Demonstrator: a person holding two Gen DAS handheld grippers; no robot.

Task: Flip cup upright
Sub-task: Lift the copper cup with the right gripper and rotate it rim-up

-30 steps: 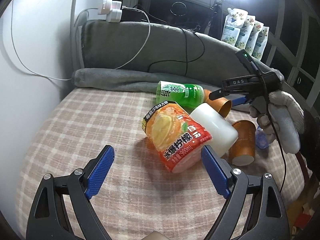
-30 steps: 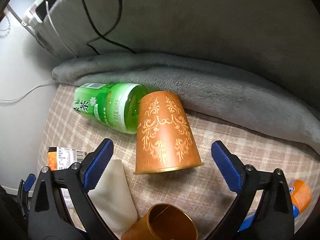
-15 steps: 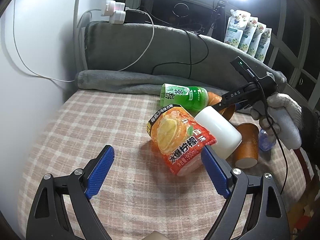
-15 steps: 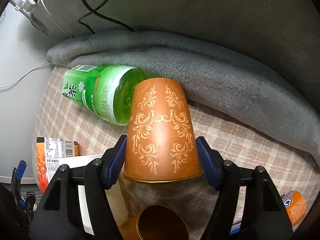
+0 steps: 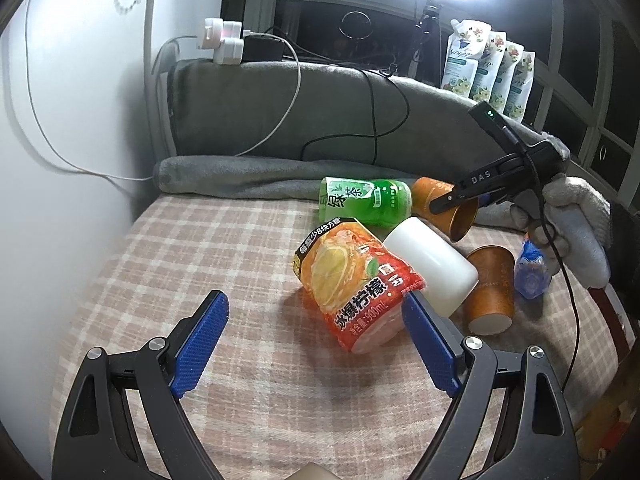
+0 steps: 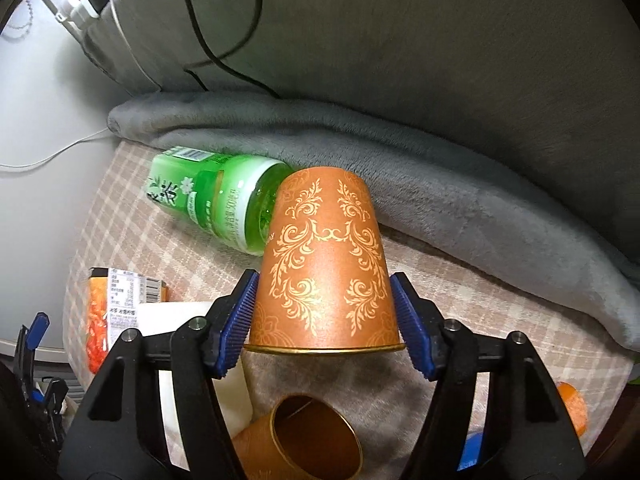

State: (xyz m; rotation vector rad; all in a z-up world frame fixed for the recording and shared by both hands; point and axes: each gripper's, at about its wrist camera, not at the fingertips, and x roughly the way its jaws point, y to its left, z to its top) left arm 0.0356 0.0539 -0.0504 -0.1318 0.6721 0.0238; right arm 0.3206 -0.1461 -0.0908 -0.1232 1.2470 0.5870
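Pads of the right tool [image 6: 325,322] are pressing both flanks of the patterned orange cup [image 6: 324,264] close above its gold rim, so the tool is clamped on the cup. Gripping low near the wide mouth is likely giving the person leverage to swing the mouth upward. The cup is being held base away from the camera, beside the green tea bottle [image 6: 224,204] and the grey blanket [image 6: 440,184]. The left tool [image 5: 316,344] is hanging spread apart over the checked bed cover [image 5: 192,264], gripping nothing, probably just waiting. From the left wrist view the cup [image 5: 444,208] is showing tilted with its mouth facing outward, clear of the bed, which the right view cannot confirm. That view is also showing a second cup [image 5: 490,290] lying upside down, a white bottle [image 5: 430,264] and the orange drink pack [image 5: 352,280].
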